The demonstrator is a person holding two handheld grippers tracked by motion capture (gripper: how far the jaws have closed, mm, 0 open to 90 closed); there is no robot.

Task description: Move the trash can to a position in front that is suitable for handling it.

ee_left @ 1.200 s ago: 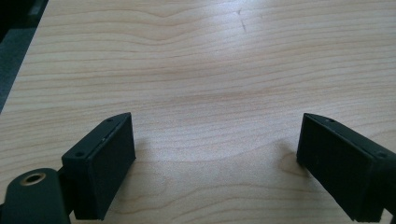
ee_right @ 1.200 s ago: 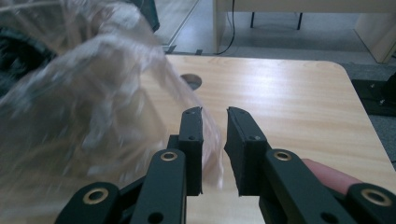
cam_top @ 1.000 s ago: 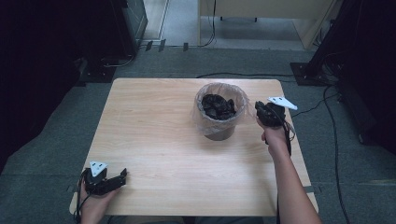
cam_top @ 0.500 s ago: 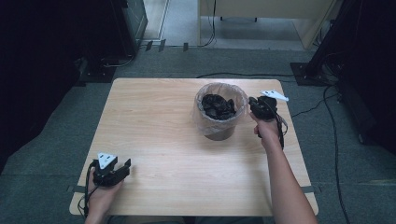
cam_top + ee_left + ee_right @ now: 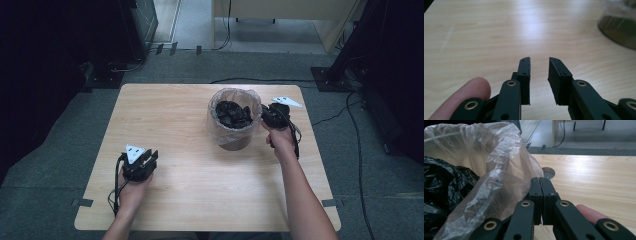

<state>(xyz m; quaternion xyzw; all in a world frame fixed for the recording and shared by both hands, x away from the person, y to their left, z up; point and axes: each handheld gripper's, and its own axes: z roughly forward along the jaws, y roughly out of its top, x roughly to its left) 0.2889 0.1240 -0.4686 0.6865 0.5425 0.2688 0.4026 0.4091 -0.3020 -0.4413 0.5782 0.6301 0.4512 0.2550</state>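
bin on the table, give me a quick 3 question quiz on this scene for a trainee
1. True or false: the bin stands on the floor beside the table.
2. What lies inside the bin's clear liner? A: red balls. B: black crumpled plastic. C: nothing.
3. Which gripper's jaws stand apart with nothing between them?

Key
1. False: it stands on the table.
2. B.
3. The left gripper. Its jaws have just been closing, with bare tabletop behind the gap. The right gripper is shut at the liner's edge.
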